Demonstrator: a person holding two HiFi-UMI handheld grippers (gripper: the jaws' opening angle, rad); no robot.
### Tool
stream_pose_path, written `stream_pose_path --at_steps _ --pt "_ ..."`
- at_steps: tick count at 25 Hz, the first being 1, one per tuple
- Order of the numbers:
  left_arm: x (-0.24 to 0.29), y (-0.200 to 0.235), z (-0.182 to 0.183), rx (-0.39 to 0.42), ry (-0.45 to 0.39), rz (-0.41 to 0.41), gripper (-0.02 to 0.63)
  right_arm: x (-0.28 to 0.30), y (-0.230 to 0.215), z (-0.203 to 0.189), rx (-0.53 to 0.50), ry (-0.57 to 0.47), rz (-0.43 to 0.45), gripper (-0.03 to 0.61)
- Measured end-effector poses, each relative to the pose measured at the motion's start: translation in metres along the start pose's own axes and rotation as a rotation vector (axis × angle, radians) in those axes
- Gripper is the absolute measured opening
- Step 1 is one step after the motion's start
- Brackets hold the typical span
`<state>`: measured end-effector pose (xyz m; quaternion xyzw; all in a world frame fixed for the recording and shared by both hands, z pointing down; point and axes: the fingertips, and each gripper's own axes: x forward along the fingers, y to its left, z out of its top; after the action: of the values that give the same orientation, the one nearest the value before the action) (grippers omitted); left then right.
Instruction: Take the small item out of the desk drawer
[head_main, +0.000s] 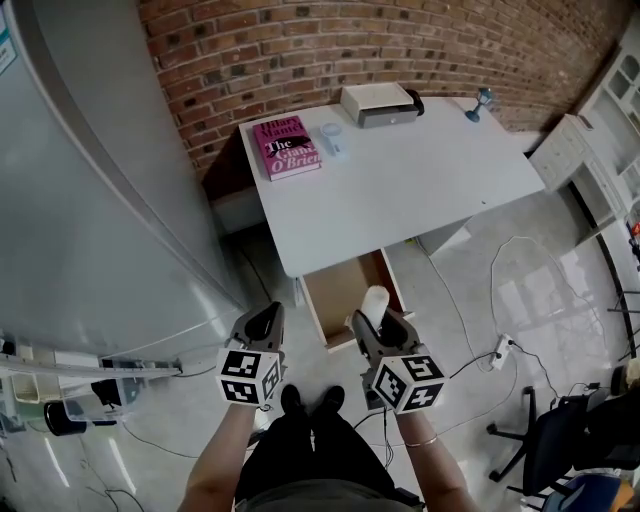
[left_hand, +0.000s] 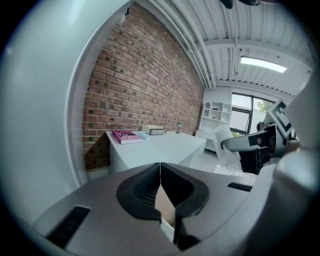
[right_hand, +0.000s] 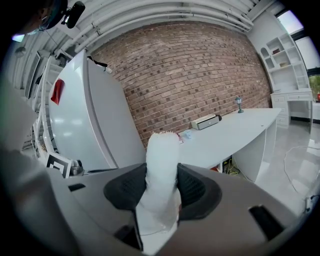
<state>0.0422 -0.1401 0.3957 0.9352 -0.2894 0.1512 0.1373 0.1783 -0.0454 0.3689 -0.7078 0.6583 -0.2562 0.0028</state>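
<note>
Right gripper (head_main: 384, 328) grasps the white small item (right_hand: 162, 165); left gripper (left_hand: 160, 175) clenched empty; pink book (head_main: 289, 146) reads "O'Brien".

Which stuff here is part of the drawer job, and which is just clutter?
Job: white wrapped item, gripped in right tongs; open drawer; desk.
Clutter: pink book, white box, blue ornament, power strip, office chair.
</note>
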Motion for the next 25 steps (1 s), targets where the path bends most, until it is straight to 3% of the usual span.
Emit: stream_pose_path --at_steps 25 --pt "-0.018 -0.019 0.023 0.059 -0.045 -0.055 0.023 -0.053 0.011 0.035 -0.011 -0.146 -0.057 0.178"
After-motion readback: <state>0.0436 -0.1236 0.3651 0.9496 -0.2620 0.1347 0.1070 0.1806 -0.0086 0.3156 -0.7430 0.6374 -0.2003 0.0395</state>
